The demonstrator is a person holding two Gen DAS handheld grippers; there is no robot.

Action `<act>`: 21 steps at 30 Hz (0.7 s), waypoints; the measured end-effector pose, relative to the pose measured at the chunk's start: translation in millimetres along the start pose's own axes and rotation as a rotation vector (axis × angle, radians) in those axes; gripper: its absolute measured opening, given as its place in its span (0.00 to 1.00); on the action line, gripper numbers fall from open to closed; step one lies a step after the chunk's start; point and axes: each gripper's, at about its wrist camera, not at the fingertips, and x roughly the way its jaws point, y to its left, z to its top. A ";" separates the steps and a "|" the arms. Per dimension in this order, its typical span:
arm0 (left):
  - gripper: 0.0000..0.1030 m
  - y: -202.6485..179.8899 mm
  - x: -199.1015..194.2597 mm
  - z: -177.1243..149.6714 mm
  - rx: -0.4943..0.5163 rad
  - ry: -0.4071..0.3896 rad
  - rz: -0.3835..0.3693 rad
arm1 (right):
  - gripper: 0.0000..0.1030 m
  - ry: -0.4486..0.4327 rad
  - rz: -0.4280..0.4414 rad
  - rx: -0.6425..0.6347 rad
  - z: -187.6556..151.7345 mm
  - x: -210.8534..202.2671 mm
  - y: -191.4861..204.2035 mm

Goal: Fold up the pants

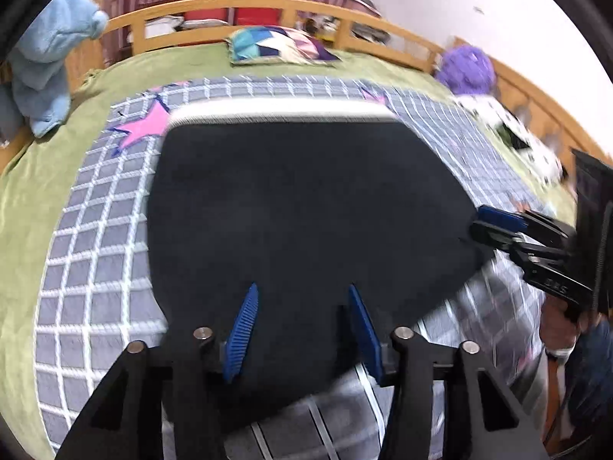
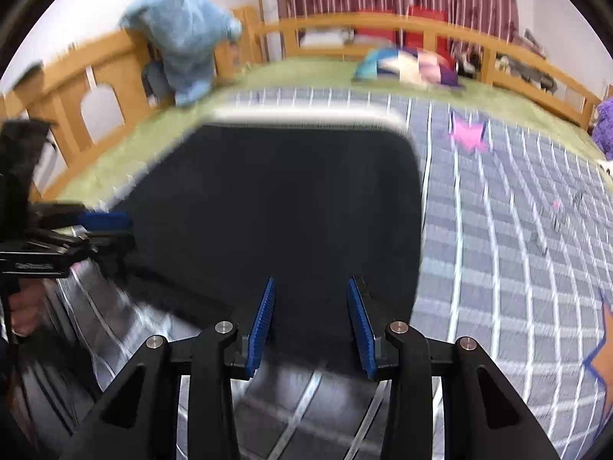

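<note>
The black pants point(image 1: 299, 207) lie flat on the checked grey blanket, with a white waistband point(image 1: 283, 112) at the far edge. They also show in the right wrist view point(image 2: 283, 207). My left gripper point(image 1: 302, 291) is open, its blue pads spread over the near edge of the pants. My right gripper point(image 2: 311, 285) is open too, over the near edge. Each gripper shows in the other's view, the right one point(image 1: 483, 220) at the pants' right edge, the left one point(image 2: 118, 222) at their left edge.
The checked blanket point(image 1: 99, 207) with pink stars covers a green bedspread point(image 1: 23, 199). A wooden bed rail point(image 1: 268, 4) runs round the far side. A light blue towel point(image 1: 46, 61) hangs on it. A patchwork pillow point(image 1: 279, 44) and a purple plush point(image 1: 465, 69) lie at the back.
</note>
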 end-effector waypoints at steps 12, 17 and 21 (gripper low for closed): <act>0.56 44.3 95.4 113.6 -0.145 -0.048 0.214 | 0.46 -0.072 -0.052 0.071 110.5 95.6 -32.2; 0.58 48.1 106.6 107.1 -0.132 -0.071 0.202 | 0.46 0.005 -0.068 0.084 102.4 133.2 -41.8; 0.58 48.0 104.9 104.3 -0.128 -0.070 0.205 | 0.46 0.011 -0.075 0.105 100.2 134.5 -46.1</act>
